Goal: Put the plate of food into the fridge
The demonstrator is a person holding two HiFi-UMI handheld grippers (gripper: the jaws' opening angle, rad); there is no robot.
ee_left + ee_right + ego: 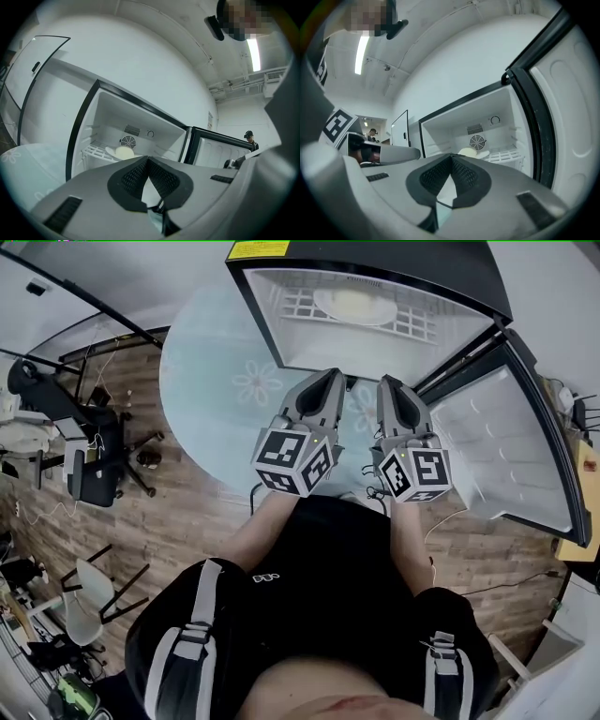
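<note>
The plate of food (356, 306) lies on the wire shelf (300, 304) inside the open fridge (375, 254), a pale mound on a white plate. The left gripper view shows that plate (123, 152) deep in the fridge, and so does the right gripper view (469, 152). My left gripper (335, 376) and right gripper (386, 382) hover side by side just outside the fridge opening, both pointing at it. Both are shut, and nothing shows between the jaws of the left gripper (148, 159) or the right gripper (451, 155).
The fridge door (506, 446) stands swung wide at the right. The fridge sits on a round pale table (206, 399) with flower prints. Office chairs (94, 465) stand on the wooden floor at the left. A person (250, 138) stands far off behind the door.
</note>
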